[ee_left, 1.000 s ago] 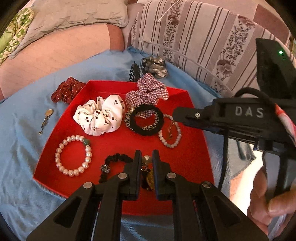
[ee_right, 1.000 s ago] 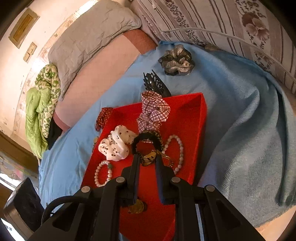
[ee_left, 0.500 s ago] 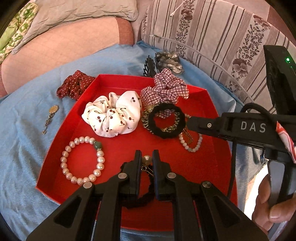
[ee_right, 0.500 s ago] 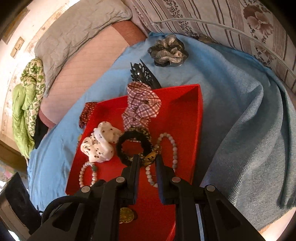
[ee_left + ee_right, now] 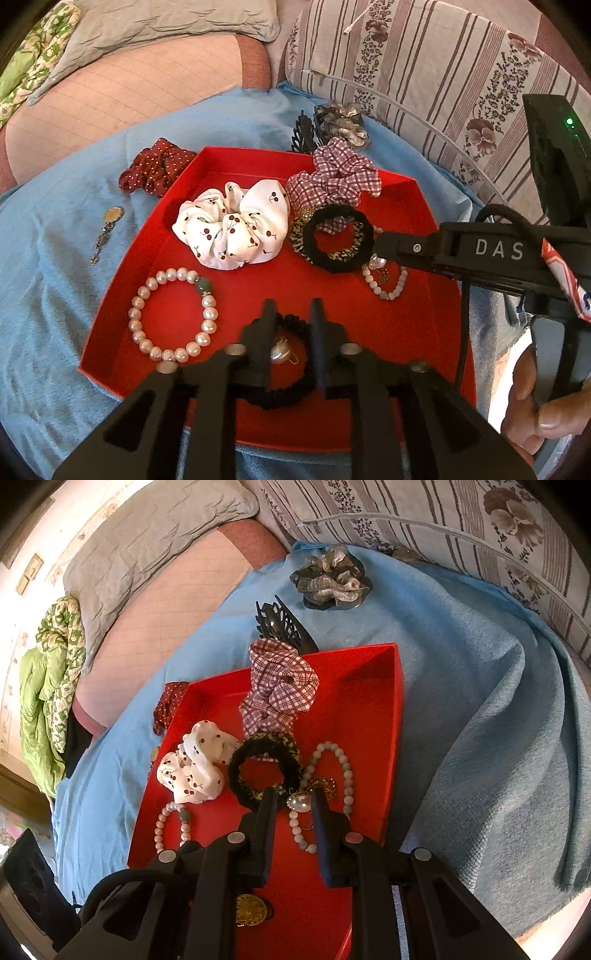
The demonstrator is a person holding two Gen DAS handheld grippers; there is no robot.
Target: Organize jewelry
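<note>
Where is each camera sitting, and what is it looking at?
Left wrist: rides the left gripper, looking down over its opening jaws at the red tray; a black hair tie with a charm lies between them; the right gripper and a hand show.
Right wrist: rides the right gripper, facing down the tray at a pearl charm; only its own jaws show.
Both see the cherry scrunchie and checked scrunchie.

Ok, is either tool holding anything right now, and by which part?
Left tool: nothing; its jaws are opening around the black hair tie lying in the red tray. Right tool: a pearl charm sits between its tips, grip unclear.
</note>
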